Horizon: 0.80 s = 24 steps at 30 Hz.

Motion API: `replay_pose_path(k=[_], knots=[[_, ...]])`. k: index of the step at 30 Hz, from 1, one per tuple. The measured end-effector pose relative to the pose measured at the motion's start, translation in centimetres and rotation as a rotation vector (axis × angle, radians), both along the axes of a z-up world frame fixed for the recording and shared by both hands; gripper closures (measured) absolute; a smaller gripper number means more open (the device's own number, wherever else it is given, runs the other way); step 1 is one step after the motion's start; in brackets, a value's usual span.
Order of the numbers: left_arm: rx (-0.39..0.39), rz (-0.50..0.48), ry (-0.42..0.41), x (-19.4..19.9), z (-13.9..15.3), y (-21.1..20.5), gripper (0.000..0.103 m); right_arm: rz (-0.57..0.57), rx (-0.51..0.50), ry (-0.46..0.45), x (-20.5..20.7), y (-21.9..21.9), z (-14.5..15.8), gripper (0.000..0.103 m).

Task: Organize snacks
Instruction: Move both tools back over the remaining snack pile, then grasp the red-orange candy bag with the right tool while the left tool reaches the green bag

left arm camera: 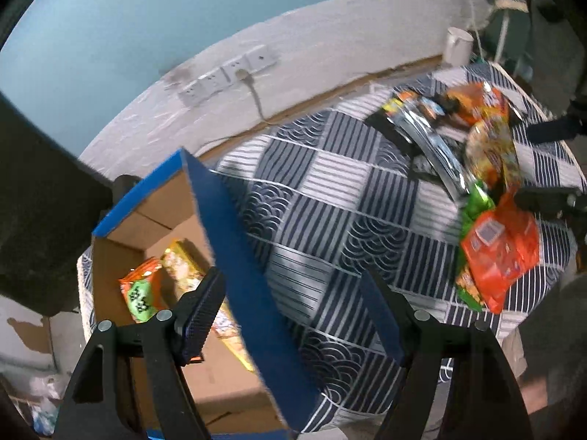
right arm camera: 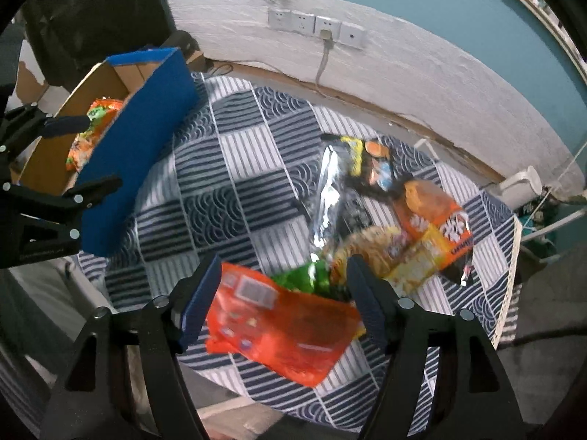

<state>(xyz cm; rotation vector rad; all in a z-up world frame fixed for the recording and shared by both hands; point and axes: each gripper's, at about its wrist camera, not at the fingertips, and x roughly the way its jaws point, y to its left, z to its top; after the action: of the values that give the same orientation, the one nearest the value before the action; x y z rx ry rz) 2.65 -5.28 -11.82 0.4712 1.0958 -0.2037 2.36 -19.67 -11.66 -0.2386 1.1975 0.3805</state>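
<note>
Left wrist: left gripper (left arm camera: 293, 315) jaws apart, empty, straddling the box (left arm camera: 253, 286) wall; two packets (left arm camera: 161, 286) already inside.

Right wrist: right gripper (right arm camera: 284, 295) jaws apart around the orange bag (right arm camera: 282, 330), not pressing. Close on its middle, lift clear. Pile (right arm camera: 385, 220) just behind crowds it; cloth (right arm camera: 234, 183) otherwise bare.

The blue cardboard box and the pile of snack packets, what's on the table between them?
Only bare checked tablecloth, seen in the right wrist view.

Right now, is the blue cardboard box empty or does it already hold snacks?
Not empty: the blue cardboard box is open on top and holds at least two packets, an orange-green packet and a yellow packet.
</note>
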Motion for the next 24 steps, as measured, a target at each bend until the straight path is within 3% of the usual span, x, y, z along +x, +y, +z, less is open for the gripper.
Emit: replay_pose_path(k=[5, 12, 16, 24], knots=[[0.015, -0.022, 0.038, -0.7, -1.5, -0.8, 0.026, 0.03, 0.024, 0.042, -0.5, -1.6, -2.4, 0.032], [0.016, -0.048, 0.085, -1.4, -3.0, -2.4, 0.026, 0.16, 0.018, 0.073, -1.0, -1.0, -4.7, 0.031], [0.03, -0.09, 0.09, -2.1, -3.6, -3.2, 0.026, 0.205, 0.012, 0.063, -1.4, -0.8, -5.2, 0.024], [0.044, -0.09, 0.122, -1.9, -4.7, -3.3, 0.026, 0.248, -0.004, 0.076, -1.2, -0.3, -7.9, 0.021]])
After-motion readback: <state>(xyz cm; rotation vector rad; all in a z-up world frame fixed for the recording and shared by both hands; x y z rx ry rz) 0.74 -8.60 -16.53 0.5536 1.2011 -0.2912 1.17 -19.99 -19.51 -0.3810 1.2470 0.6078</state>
